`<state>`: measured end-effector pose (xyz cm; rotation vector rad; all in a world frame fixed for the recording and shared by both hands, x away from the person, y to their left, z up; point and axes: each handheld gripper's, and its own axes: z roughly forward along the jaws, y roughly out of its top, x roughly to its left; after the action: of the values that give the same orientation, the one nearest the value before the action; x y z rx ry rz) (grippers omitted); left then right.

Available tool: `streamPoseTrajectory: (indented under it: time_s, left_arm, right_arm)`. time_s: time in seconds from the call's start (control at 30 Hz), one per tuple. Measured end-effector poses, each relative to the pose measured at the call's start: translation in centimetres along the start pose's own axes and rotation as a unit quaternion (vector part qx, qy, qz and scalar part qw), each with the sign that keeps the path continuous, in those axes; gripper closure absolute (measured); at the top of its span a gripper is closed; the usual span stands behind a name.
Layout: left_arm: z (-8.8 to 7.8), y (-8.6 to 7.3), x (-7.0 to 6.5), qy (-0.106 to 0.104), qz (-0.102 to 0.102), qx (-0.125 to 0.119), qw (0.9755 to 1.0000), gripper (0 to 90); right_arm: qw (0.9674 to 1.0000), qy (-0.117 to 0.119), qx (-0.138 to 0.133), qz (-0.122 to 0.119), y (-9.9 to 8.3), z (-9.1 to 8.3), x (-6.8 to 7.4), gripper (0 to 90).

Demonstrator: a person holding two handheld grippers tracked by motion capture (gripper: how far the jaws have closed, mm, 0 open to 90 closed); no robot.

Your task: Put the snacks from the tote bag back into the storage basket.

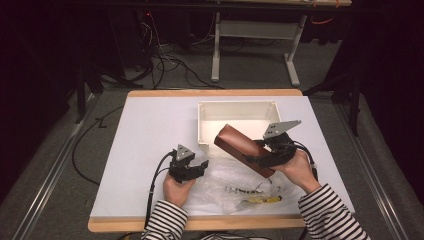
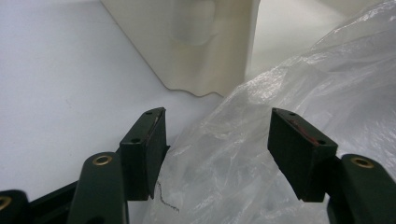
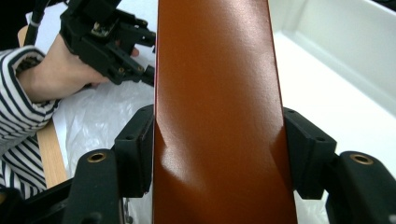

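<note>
— Grippers, what's each doing?
— My right gripper (image 1: 260, 159) clamps the brown box (image 1: 242, 148), centre-right of the frame, tilted over the white bin's (image 1: 202, 125) near rim. My left gripper (image 1: 199, 166) gapes empty, lower centre, over the plastic bag (image 2: 299, 93).

We see a reddish-brown box (image 1: 244, 149) with a dull sheen, clamped between the black jaws of our right gripper (image 3: 218, 154). Our left gripper (image 2: 217, 154) is black too, with brass-coloured rivets and a faint red streak on each pad. A grey plate tops each gripper. The bin (image 1: 206, 131) is cream-white, the table (image 1: 150, 130) pale bluish-white with a light wood edge. The plastic bag (image 1: 225, 186) is clear, with black and yellow print. Our sleeves (image 1: 165, 222) are striped black and white.
</note>
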<state>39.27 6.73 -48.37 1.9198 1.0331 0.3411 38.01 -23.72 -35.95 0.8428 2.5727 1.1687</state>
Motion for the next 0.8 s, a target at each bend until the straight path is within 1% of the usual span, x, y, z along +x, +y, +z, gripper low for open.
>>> streamPoseTrajectory:
  time_s: [0.13,0.27,0.6,0.63,0.8]
  left_arm:
    - [0.0,0.0,0.0,-0.001,0.0,0.001,1.0,37.9]
    - [0.0,0.0,0.0,-0.001,-0.001,0.001,1.0,37.9]
    - [0.0,0.0,0.0,-0.001,-0.001,0.0,1.0,37.9]
    - [0.0,0.0,0.0,0.0,-0.001,0.001,1.0,37.9]
    - [0.0,0.0,0.0,-0.001,-0.001,0.001,1.0,37.9]
  right_arm:
    - [1.0,-0.002,-0.003,0.005,0.5,0.0,-0.4,37.0]
    - [1.0,-0.004,0.002,0.006,0.9,0.1,-0.7,37.1]
    - [0.9996,-0.017,0.004,0.02,1.8,0.2,-2.2,37.0]
    - [0.9996,-0.019,0.0,0.019,1.9,0.3,-2.3,37.1]
    - [0.9994,-0.024,0.008,0.024,2.2,0.7,-2.8,37.0]
